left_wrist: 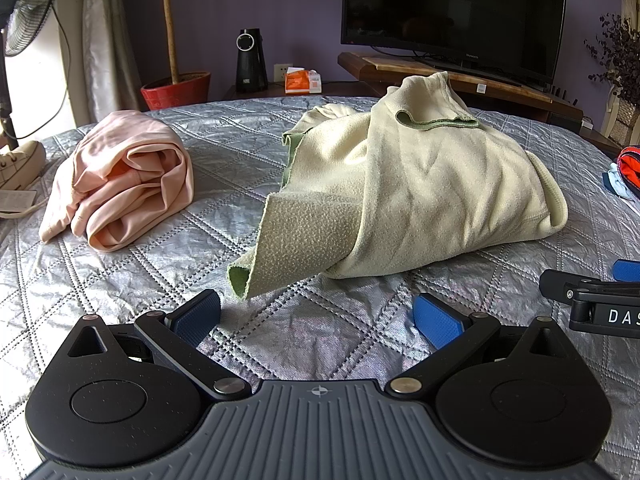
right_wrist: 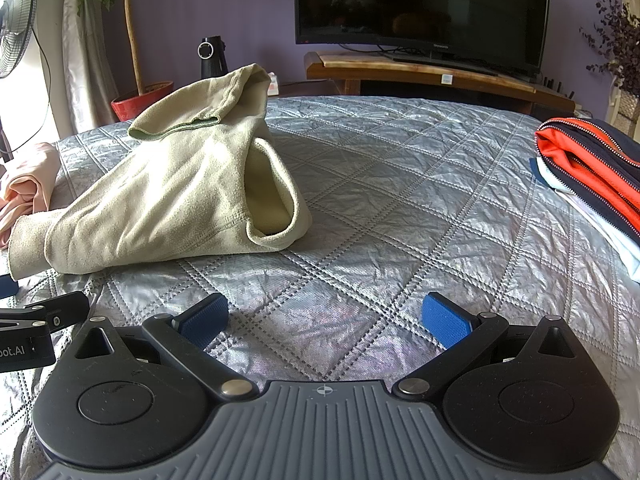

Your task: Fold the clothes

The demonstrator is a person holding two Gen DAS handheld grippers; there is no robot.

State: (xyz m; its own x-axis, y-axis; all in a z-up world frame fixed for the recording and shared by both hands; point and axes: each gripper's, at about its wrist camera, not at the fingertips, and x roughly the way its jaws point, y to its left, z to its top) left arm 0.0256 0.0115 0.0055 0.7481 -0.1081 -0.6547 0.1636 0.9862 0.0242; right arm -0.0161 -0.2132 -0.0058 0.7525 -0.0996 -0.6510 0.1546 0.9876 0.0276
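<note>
Both grippers spread, empty; green fleece [left_wrist: 432,184] crumpled on quilt [left_wrist: 320,344].

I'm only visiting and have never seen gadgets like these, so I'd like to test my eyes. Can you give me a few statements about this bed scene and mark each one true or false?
1. Both grippers are open and hold nothing. True: the left gripper and the right gripper have their blue pads spread apart over the quilt.
2. The pale green fleece top is folded flat. False: it lies in a crumpled heap.
3. A pink garment lies to the left of the fleece top. True.
4. The television is showing a programme. False: its screen is dark.
5. An orange and navy garment lies at the right of the bed. True.
</note>
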